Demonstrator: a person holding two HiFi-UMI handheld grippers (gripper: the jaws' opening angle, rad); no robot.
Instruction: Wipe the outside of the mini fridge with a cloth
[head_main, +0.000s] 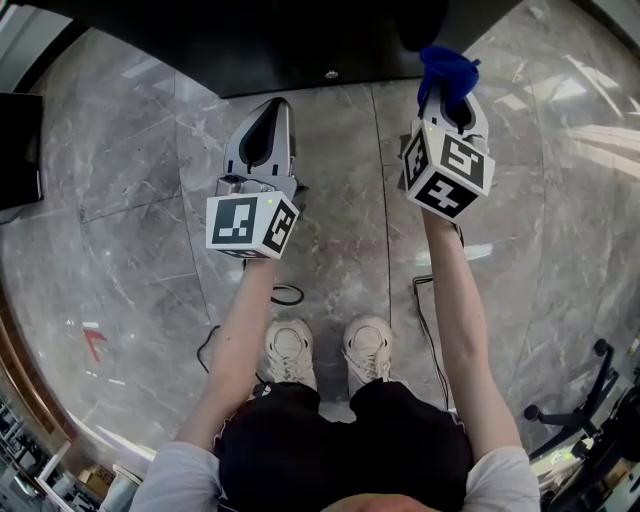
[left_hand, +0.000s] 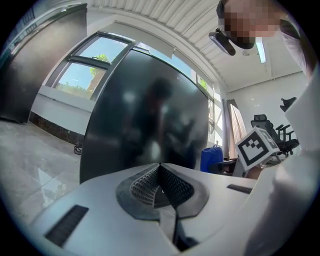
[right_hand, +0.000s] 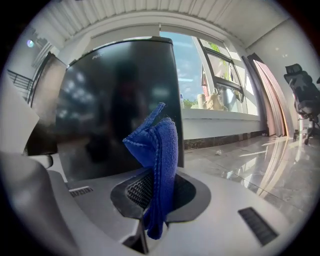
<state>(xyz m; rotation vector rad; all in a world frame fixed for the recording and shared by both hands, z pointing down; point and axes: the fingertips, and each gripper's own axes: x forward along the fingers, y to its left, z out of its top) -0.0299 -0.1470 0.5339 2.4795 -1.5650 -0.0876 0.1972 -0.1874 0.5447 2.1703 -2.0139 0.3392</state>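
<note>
The black mini fridge (head_main: 290, 40) stands at the top of the head view, and its glossy door fills the left gripper view (left_hand: 145, 120) and the right gripper view (right_hand: 120, 100). My right gripper (head_main: 447, 88) is shut on a folded blue cloth (right_hand: 156, 165), which sticks up from the jaws (head_main: 447, 68) a short way in front of the fridge door. My left gripper (head_main: 272, 115) is shut with nothing between its ribbed pads (left_hand: 150, 184), held near the fridge's front.
Grey marble floor (head_main: 340, 170) spreads all round. Cables (head_main: 285, 295) lie by the person's feet (head_main: 290, 350). An office chair base (head_main: 580, 400) stands at the lower right, and a dark cabinet (head_main: 18, 150) is at the left edge. A blue container (left_hand: 212, 157) sits beyond the fridge.
</note>
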